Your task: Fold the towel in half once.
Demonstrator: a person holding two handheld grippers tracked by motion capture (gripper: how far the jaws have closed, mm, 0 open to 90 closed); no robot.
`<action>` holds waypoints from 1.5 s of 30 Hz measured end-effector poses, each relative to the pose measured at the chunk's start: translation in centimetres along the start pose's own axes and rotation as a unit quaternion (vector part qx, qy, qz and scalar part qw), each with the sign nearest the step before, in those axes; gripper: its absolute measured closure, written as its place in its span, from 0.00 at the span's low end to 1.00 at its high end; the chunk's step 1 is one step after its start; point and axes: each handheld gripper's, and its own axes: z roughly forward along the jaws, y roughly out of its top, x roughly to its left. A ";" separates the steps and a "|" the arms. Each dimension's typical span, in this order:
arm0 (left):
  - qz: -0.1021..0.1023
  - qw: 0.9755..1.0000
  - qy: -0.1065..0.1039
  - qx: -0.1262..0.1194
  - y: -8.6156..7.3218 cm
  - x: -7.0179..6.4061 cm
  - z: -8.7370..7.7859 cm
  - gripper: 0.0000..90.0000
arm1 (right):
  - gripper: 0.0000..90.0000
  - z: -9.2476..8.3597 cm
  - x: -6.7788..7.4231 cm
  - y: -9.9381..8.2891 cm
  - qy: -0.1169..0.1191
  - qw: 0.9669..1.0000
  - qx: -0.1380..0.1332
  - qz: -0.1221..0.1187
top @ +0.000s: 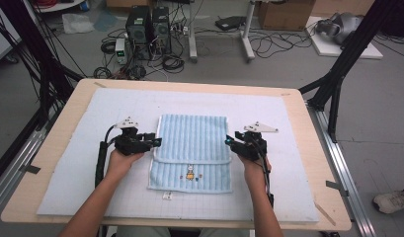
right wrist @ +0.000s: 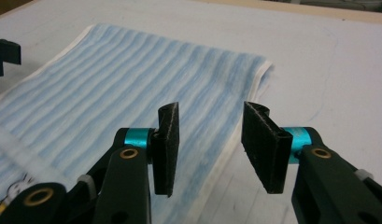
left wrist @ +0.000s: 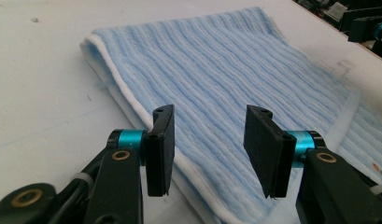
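Now folded blue towel (top: 192,148) on table, left gripper (top: 156,141) parted, right gripper (top: 228,140) parted, both empty

On the wooden bench (top: 308,163) we see a white padded mat (top: 288,143) with a faint grid, which covers nearly the whole top. A small white tag (top: 167,196) lies on the mat near its front edge. Behind the bench, on the grey floor, stand two black computer towers (top: 149,27) side by side, with many black cables (top: 172,61) around them. To the right of them we see the white legs of a stand (top: 248,42), and behind it a cardboard box (top: 286,14). At the far right edge a white shoe (top: 392,201) rests on the floor. Black frame bars (top: 345,54) rise at both sides.
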 end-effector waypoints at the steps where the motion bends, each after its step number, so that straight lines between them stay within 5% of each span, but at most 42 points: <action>1: 0.000 1.000 0.002 -0.001 -0.2 -0.1 -0.2 0.59 | 0.60 -0.4 0.2 -0.4 0.001 1.000 0.002 -0.003; 6: -0.014 1.000 0.014 0.004 -1.8 -0.7 -1.0 0.54 | 0.47 -1.6 0.8 -1.8 -0.002 1.000 -0.001 0.001; 17: -0.016 0.999 0.030 0.015 -3.1 -2.0 -1.6 0.50 | 0.42 -2.7 1.7 -4.0 0.002 1.000 0.004 0.006; 36: 0.033 0.998 0.041 0.042 -3.1 -3.3 -0.7 0.93 | 0.43 -2.8 2.2 -4.7 0.006 1.000 0.000 0.004; 41: 0.043 0.998 0.043 0.036 -3.1 -3.5 -0.8 0.96 | 0.43 -3.0 2.4 -4.6 0.007 1.000 -0.001 0.003; 45: 0.030 0.999 0.034 0.017 -3.2 -3.3 -1.2 0.96 | 0.49 -3.2 2.4 -4.7 -0.001 1.000 0.001 -0.004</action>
